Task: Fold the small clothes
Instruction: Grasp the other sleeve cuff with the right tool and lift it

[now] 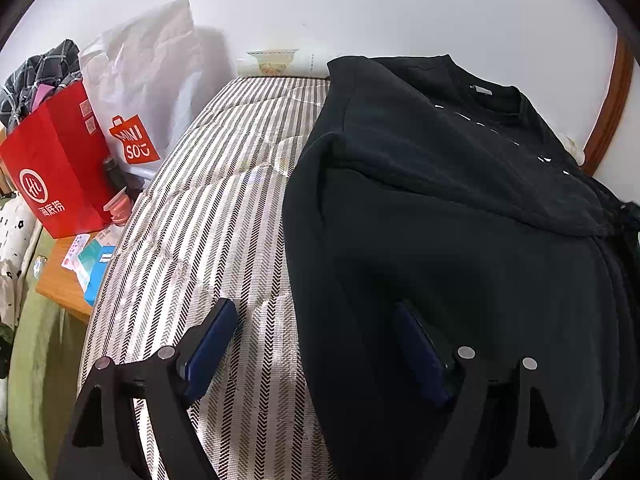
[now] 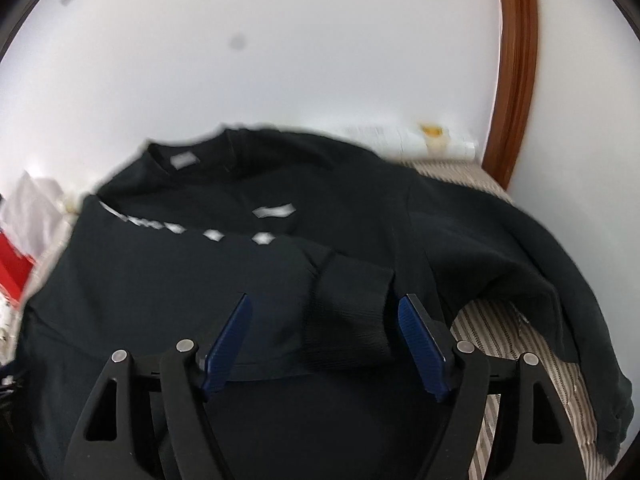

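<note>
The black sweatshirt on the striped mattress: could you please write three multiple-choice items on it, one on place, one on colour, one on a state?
1. Where does the folded sleeve cuff lie?
A. across the black sweatshirt
B. on the floor
C. in the red bag

2. What colour are the gripper pads?
A. red
B. blue
C. white

3. How does the right gripper stand?
A. shut on the cuff
B. shut, empty
C. open

Key: 1 A, the cuff rests on the body; 2 B, blue ribbed pads; 3 C, pads stand clear either side of the cuff.

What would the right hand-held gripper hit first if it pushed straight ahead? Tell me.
The right hand-held gripper, jaws open, would probably meet the ribbed cuff of the folded-over sleeve lying on the black sweatshirt. The cuff sits between the pads; depth is unclear.
</note>
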The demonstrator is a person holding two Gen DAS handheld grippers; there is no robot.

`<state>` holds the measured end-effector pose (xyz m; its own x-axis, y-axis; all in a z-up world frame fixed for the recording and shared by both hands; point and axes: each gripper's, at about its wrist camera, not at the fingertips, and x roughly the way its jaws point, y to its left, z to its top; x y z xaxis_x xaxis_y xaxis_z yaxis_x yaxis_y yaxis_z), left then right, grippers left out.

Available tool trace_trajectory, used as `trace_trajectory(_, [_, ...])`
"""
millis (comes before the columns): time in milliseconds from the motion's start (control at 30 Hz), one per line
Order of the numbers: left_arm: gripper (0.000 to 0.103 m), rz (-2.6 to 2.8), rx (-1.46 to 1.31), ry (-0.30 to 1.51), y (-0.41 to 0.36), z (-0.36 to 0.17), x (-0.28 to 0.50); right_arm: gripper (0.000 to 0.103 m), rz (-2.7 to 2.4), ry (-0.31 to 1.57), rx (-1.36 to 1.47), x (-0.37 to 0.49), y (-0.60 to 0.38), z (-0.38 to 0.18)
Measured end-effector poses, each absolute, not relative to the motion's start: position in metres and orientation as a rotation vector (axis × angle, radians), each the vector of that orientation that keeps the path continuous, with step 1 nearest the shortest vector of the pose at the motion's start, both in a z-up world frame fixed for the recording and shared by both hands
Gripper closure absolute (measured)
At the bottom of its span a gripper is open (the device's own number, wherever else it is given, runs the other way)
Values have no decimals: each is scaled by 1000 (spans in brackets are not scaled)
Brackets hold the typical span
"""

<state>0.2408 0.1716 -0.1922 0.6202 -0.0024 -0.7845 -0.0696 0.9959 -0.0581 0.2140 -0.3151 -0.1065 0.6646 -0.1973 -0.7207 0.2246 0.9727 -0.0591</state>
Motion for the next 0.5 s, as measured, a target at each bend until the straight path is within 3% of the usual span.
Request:
trace_trajectory(133, [22, 40, -87, 902, 173, -193, 240, 29, -294, 898, 61, 239, -332, -137])
trace_trajectory(200, [21, 40, -85, 902, 173, -193, 240, 34, -284, 923, 105, 246, -339, -149])
trace_trajectory(300, [21, 40, -85, 902, 173, -193, 240, 55, -259, 900, 84, 250, -335, -154])
trace_trajectory(367, [21, 40, -86, 902, 173, -193, 240, 95, -259, 851, 5, 249, -327, -148])
trace_trajectory(500, [21, 40, -87, 902, 173, -194, 240, 96, -268, 799, 120, 242, -347, -137])
